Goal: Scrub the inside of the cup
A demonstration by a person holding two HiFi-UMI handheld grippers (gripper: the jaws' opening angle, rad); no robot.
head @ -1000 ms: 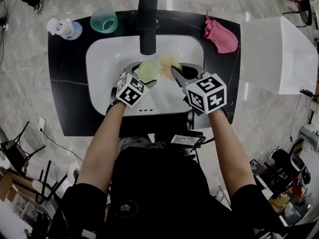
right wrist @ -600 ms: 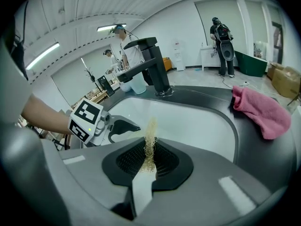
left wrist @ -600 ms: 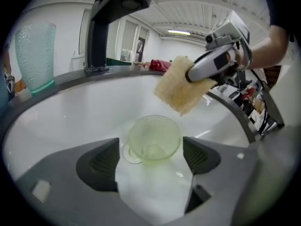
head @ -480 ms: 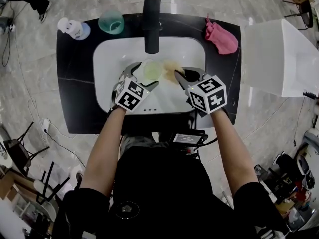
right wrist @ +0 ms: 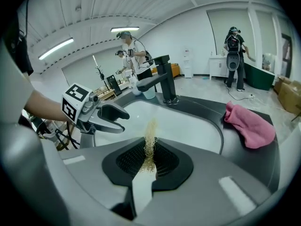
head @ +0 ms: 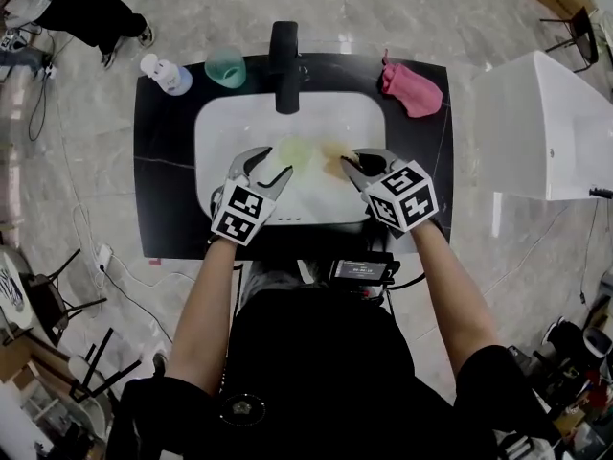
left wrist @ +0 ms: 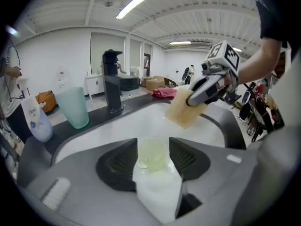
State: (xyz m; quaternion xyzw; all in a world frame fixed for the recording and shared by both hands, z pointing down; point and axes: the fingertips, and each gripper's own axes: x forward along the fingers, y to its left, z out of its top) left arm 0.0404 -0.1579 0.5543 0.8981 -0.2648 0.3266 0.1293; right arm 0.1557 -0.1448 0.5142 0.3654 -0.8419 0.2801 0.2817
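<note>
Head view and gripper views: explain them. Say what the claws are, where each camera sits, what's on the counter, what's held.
A person holds a two-jaw gripper in each hand; the marker cubes are part of them. The top-down picture comes from a head camera; the others from a camera riding on each gripper, looking along its jaws. Below is a white sink in a black counter, with a black faucet. On the counter are a teal tumbler, a white bottle and a pink cloth. The right gripper is clamped on a tan scrub pad. The left gripper is open and empty, its jaws having just been closing; the pale green cup sits in the sink beyond them.
</note>
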